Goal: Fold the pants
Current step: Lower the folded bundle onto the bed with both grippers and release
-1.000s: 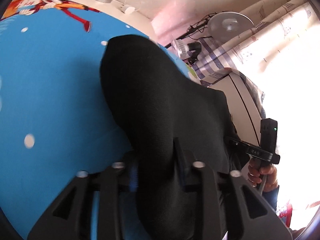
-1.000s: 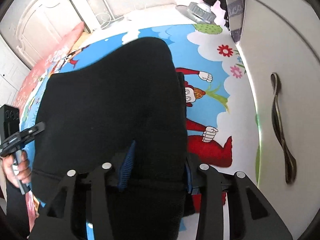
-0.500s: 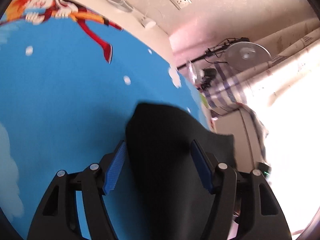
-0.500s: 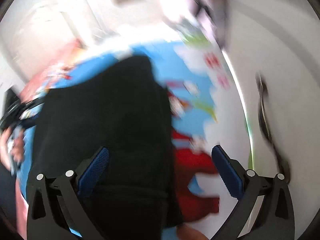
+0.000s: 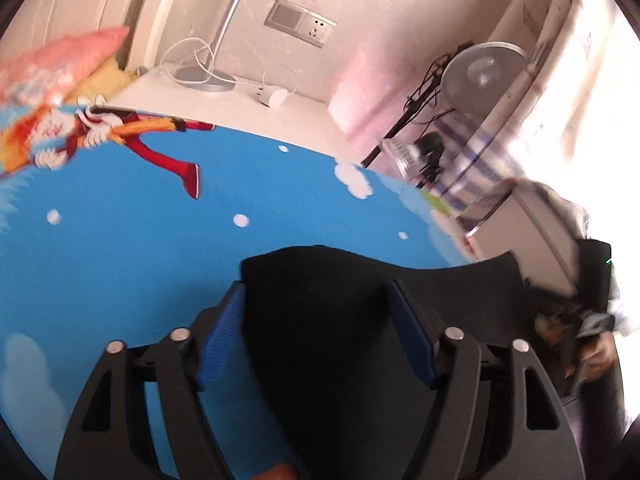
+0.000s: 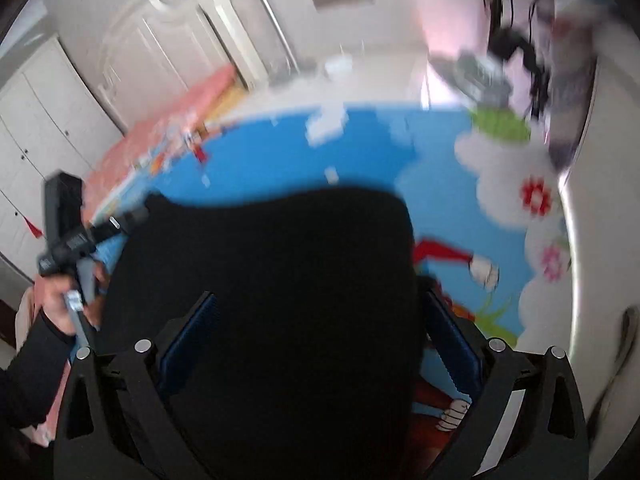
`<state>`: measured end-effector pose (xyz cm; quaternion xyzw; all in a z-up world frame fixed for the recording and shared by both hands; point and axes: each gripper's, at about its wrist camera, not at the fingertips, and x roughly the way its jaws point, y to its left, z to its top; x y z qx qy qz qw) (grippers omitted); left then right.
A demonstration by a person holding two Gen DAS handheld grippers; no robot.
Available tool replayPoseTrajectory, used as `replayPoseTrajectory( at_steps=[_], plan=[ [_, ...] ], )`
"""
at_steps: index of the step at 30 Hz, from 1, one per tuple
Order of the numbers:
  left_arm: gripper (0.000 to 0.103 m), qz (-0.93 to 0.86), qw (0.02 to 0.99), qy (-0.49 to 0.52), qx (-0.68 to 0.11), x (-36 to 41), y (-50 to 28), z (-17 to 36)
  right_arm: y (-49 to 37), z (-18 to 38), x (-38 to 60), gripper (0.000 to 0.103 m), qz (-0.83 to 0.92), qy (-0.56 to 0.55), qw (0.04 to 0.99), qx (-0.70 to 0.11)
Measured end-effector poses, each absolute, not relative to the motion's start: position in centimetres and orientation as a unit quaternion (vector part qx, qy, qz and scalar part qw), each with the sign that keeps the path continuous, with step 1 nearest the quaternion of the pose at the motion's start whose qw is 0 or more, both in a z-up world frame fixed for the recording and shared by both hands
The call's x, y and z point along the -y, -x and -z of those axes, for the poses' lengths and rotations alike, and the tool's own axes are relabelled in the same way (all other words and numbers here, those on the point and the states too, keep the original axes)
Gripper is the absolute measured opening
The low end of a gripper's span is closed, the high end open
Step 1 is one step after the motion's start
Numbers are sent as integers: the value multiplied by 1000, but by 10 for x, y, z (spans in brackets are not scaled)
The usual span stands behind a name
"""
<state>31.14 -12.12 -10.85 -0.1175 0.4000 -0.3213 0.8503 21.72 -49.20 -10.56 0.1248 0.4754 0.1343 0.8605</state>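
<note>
1. Right now the black pants (image 5: 360, 340) are lying on the blue cartoon-printed sheet (image 5: 140, 248), and their folded upper edge is sitting just beyond the fingertips of both grippers.
2. The left gripper (image 5: 316, 312) is standing with its fingers spread wide; the blue pads (image 5: 220, 340) are showing on either side of the cloth, and neither pad is pinching it. The left pad is resting against the left border of the pants, with bare blue sheet outside it.
3. The right gripper (image 6: 316, 340) is likewise holding its fingers far apart, with the dark fabric filling the gap between them (the frame is motion-blurred, so whether the pads (image 6: 188, 340) are touching the cloth is hard to say).
4. Beyond the right gripper's right finger, a red-sleeved cartoon figure (image 6: 452, 256) and white clouds with flowers (image 6: 536, 200) are showing on the sheet.
5. Off the left finger of the right gripper, the person's left hand (image 6: 64, 300) is gripping the other tool's handle at the pants' left corner.
6. Far ahead of the left fingers, a white charger with its cable (image 5: 272, 94) is lying on a pale surface below a wall socket plate (image 5: 300, 28), and a fan (image 5: 480, 68) is standing to the right.
</note>
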Motion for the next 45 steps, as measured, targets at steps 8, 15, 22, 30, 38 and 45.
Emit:
replayPoseTrajectory(
  at_steps=[8, 15, 22, 30, 38, 45],
  plan=[
    [80, 318, 842, 156, -407, 111, -309, 115, -211, 114, 481, 97, -162, -103, 852, -488],
    [78, 396, 743, 234, -486, 84, -299, 131, -200, 100, 465, 98, -59, -42, 853, -516],
    [70, 392, 743, 206, -501, 82, -293, 138, -156, 82, 468, 99, 70, 4, 854, -516],
    [47, 326, 782, 168, -504, 91, -281, 124, -144, 90, 463, 99, 117, 1, 858, -500],
    [54, 297, 862, 18, -410, 134, -188, 47, -87, 43, 387, 99, 136, -20, 894, -427],
    [55, 273, 848, -29, -453, 163, -122, 92, -90, 88, 368, 99, 170, 2, 873, -457]
  ],
)
